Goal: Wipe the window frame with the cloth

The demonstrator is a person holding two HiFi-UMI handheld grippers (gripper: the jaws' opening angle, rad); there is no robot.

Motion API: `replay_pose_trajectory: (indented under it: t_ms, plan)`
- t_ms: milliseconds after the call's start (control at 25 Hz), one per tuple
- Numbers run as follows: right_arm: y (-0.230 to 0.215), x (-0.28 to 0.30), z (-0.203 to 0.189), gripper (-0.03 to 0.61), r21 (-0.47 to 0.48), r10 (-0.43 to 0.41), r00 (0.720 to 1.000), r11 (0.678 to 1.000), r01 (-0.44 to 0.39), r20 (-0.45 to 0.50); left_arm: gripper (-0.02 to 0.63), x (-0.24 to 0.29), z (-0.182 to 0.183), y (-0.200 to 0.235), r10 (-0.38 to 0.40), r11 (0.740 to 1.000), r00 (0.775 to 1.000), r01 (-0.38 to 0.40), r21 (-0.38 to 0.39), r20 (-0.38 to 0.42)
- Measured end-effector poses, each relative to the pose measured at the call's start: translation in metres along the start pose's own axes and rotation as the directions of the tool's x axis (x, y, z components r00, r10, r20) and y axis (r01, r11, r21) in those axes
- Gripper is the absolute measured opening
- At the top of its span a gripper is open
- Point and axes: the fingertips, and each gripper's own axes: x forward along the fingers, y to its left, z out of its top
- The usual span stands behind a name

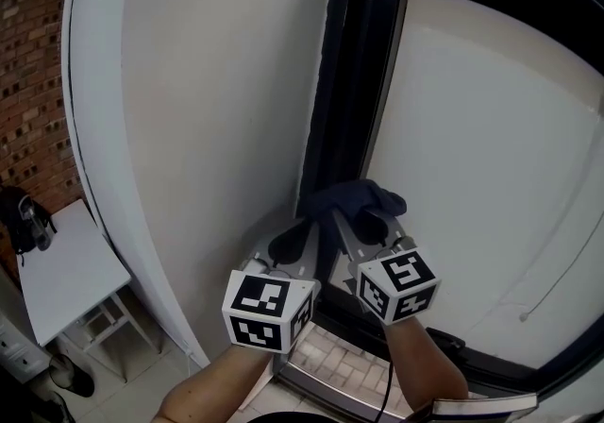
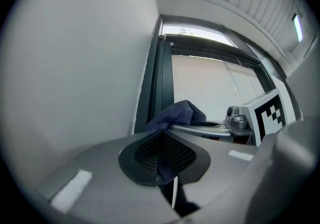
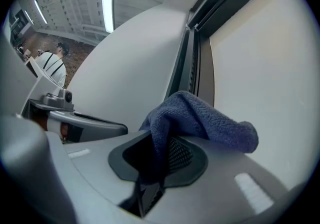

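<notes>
We hold the left gripper (image 1: 304,240) and the right gripper (image 1: 366,228) side by side, both aimed up at the dark window frame (image 1: 344,81). The dark blue cloth (image 1: 354,199) is bunched across the tips of both tools. It sits at the lower stretch of the frame, between the white wall (image 1: 217,109) on our left and the pale pane (image 1: 491,147) on our right. In the left gripper view we see the left jaws closed together on a thin fold of the cloth (image 2: 180,114). The fabric runs down between the meshed pads (image 2: 180,155) and rises past the tips into a soft hump just above the right tool's finger beside it. In the right gripper view the right jaws are clamped on a thicker wad of the cloth (image 3: 200,118). This wad comes up out of the pad gap, mounds over the tips and droops to the right over the tool's grey body. There the frame (image 3: 192,63) stands directly behind the cloth, but we cannot tell from any view whether the fabric actually touches it. Below and to our left, well apart from the grippers, a small white table (image 1: 66,270) stands near a brick wall (image 1: 28,62).
</notes>
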Motion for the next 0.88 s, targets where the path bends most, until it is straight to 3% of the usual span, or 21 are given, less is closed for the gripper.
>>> replay_pose_trajectory:
  t_ms: [880]
  plan:
    - [-0.032, 0.013, 0.109, 0.063, -0.134, -0.017, 0.989, 0.990, 0.036, 0.144, -0.008, 0.034, 0.088, 0.001, -0.014, 0.997, 0.992, 0.004, 0.081, 0.123]
